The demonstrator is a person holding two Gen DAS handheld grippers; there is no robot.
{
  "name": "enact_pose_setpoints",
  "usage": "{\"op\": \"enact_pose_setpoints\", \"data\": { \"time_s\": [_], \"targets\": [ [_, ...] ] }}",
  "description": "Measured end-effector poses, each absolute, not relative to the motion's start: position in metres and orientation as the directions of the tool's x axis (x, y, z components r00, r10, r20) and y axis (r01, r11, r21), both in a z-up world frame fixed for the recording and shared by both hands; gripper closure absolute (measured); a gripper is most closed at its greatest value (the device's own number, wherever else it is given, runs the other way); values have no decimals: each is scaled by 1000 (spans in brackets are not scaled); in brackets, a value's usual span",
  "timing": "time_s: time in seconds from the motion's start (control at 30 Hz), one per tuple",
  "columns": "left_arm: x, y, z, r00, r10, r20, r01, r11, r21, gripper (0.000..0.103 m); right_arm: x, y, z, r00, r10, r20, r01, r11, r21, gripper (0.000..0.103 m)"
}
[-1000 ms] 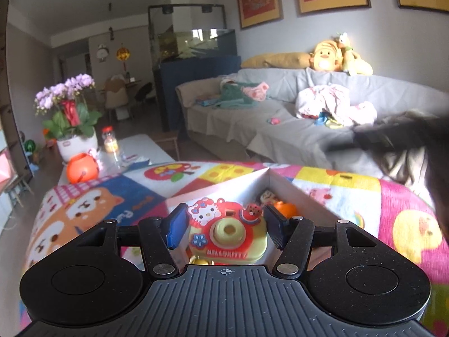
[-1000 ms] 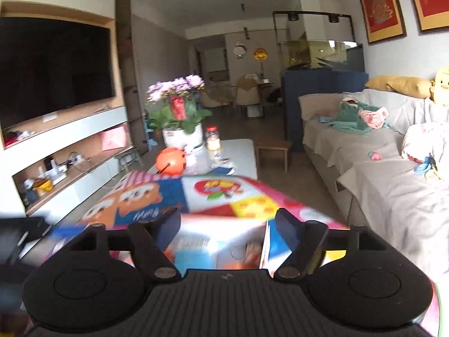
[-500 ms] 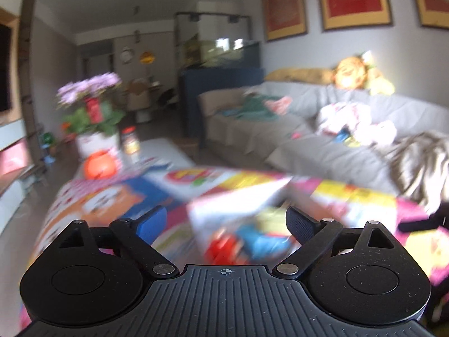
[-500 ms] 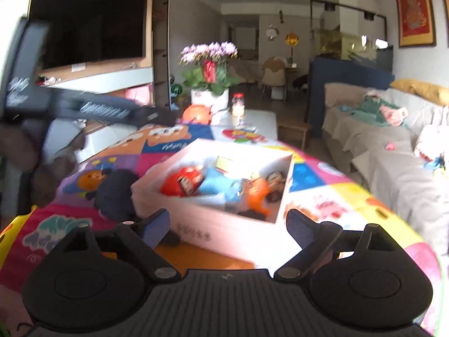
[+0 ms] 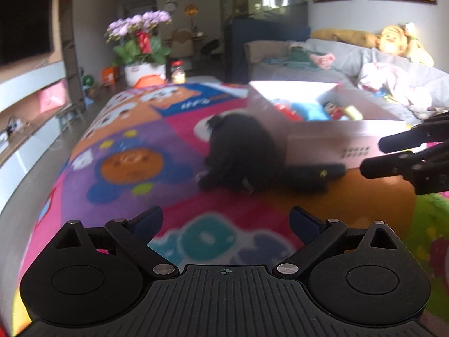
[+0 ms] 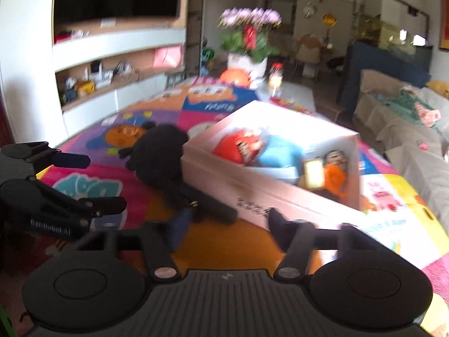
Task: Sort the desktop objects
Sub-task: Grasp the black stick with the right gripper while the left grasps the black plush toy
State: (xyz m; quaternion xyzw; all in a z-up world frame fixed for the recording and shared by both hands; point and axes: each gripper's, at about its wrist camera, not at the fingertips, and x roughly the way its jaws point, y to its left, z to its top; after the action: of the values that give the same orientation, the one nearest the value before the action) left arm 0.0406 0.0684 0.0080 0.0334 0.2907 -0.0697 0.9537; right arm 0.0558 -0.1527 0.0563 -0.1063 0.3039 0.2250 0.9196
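Where fuzzy black plush toy [image 5: 238, 154] slumps, rectangular cardboard box [image 5: 331, 140]

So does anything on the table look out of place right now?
Yes: the black plush toy lies on the colourful mat, pressed against the outside of the white box, while the other toys, such as the red one, are already inside it. Neither gripper holds it.

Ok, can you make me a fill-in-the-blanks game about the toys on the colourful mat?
1. The plush toy lying on the mat is ____ in colour.
2. It lies right beside the white ____, not inside it.
3. The round red toy lies ____ the box.
4. Nothing is between the left gripper fingers, so it holds ____.

Missing words: black; box; inside; nothing
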Motion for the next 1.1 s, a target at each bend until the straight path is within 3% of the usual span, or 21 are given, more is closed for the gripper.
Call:
{"op": "enact_pose_setpoints", "data": {
  "time_s": [0.17, 0.43, 0.6, 0.83, 0.87, 0.93, 1.0, 1.1],
  "targets": [
    [38, 81, 12, 839, -115, -532, 103, 993, -53, 2, 68, -123, 43, 705, 328, -629, -495, 862, -105, 58],
    [37, 82, 12, 841, -122, -527, 98, 992, -73, 2, 84, -121, 32, 708, 318, -631, -442, 896, -45, 54],
    [38, 82, 12, 837, -121, -533, 92, 992, -81, 1, 80, -139, 46, 570, 479, -667, -531, 835, 145, 52],
    [39, 82, 11, 833, -122, -540, 93, 992, -81, 1, 79, -139, 44, 685, 325, -652, -365, 928, 79, 47],
    [39, 82, 11, 832, -123, -540, 93, 992, -82, 1, 81, -138, 43, 688, 312, -655, -341, 936, 88, 45],
    [39, 82, 11, 832, -121, -542, 90, 992, -83, 1, 89, -137, 40, 690, 284, -665, -260, 956, 138, 23],
    [39, 82, 11, 833, -119, -541, 87, 993, -83, 1, 95, -136, 36, 695, 264, -669, -168, 964, 207, 8],
    [38, 82, 11, 835, -119, -538, 86, 993, -86, 0, 105, -128, 34, 676, 264, -688, -119, 960, 252, 7]
  ]
}}
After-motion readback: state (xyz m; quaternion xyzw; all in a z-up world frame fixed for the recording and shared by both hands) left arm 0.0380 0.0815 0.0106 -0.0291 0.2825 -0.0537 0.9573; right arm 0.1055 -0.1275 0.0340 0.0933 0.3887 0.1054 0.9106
